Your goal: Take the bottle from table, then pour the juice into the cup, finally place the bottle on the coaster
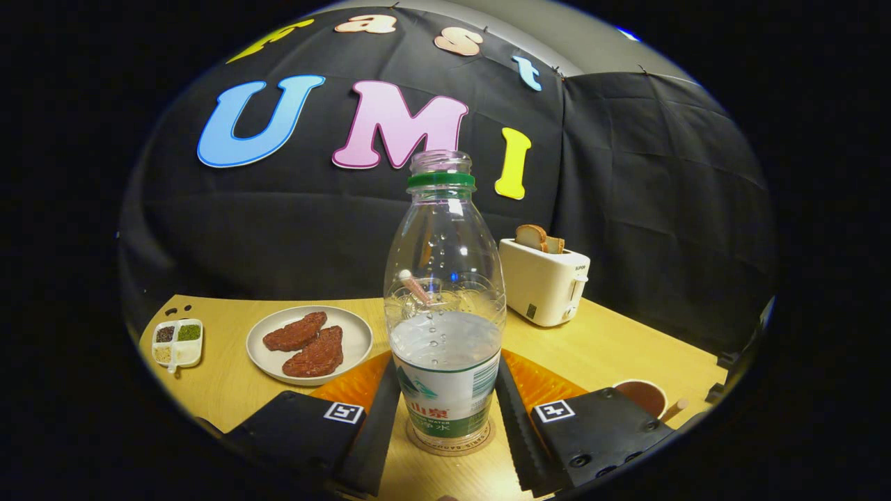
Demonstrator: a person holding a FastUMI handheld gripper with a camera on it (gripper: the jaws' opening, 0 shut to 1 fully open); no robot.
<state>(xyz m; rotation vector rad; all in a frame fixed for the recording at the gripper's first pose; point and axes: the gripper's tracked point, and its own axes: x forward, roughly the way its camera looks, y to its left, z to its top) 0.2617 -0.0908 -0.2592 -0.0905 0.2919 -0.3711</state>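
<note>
A clear plastic bottle (445,292) with a green neck ring and no cap stands upright between my fingers, about half full of clear liquid. Its base rests on a round coaster (480,440) on the wooden table (605,348). My gripper (448,390) is shut on the bottle, and the black pads (381,417) press its labelled lower part from both sides. A brown cup (644,395) sits on the table just beyond the right finger, with a stick leaning at its rim.
A white plate with two brown patties (310,342) lies beyond the left finger. Further left is a small divided dish of seasonings (178,341). A white toaster holding bread slices (544,278) stands behind the bottle to the right.
</note>
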